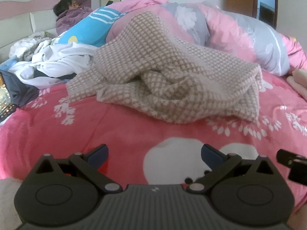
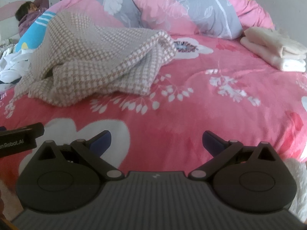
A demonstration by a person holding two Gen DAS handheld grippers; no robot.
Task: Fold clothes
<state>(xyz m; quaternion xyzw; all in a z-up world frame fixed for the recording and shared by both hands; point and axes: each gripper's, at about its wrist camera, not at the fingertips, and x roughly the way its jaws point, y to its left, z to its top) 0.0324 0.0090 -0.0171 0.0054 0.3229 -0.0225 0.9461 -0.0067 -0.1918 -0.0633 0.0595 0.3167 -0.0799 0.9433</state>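
Observation:
A crumpled beige-and-white checked garment (image 1: 172,76) lies in a heap on the pink flowered bed cover (image 1: 96,134). It also shows in the right wrist view (image 2: 92,61), at the left. My left gripper (image 1: 154,153) is open and empty, hovering over the cover well short of the garment. My right gripper (image 2: 156,141) is open and empty, also near the front of the bed. Part of the right gripper (image 1: 291,163) shows at the right edge of the left view.
A stack of folded cream clothes (image 2: 274,48) sits at the right of the bed. A pile of white laundry (image 1: 49,61) lies at the left. A person (image 1: 74,11) lies at the headboard under a rolled pink-and-grey quilt (image 1: 230,30). A blue pillow (image 1: 90,26) lies beside them.

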